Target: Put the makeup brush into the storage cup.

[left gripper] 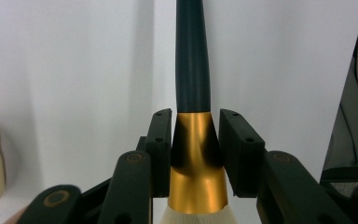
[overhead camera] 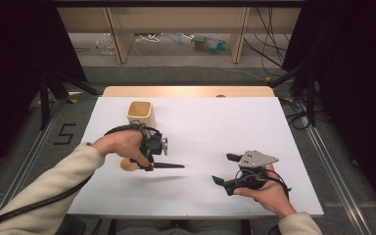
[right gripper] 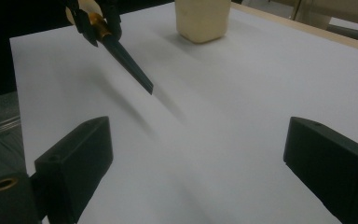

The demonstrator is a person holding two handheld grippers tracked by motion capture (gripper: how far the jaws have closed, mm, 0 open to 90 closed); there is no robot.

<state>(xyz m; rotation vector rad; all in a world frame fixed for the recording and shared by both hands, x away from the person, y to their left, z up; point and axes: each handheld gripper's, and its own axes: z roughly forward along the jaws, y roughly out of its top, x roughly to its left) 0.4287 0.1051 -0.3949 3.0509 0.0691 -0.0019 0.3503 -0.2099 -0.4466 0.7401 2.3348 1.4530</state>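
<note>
A brush with a black tapered handle, a gold ferrule and a pale bristle head is clamped in my left gripper. In the left gripper view both jaws press on the ferrule and the handle runs straight ahead. The brush hangs just above the white table, its handle pointing right, with a shadow under it. My right gripper is open at the front right, nothing between its jaws. From there the brush and the left gripper show at the upper left.
A cream square cup stands upright at the back left of the white sheet, just behind my left hand; it also appears in the right gripper view. A wooden table edge runs along the far side.
</note>
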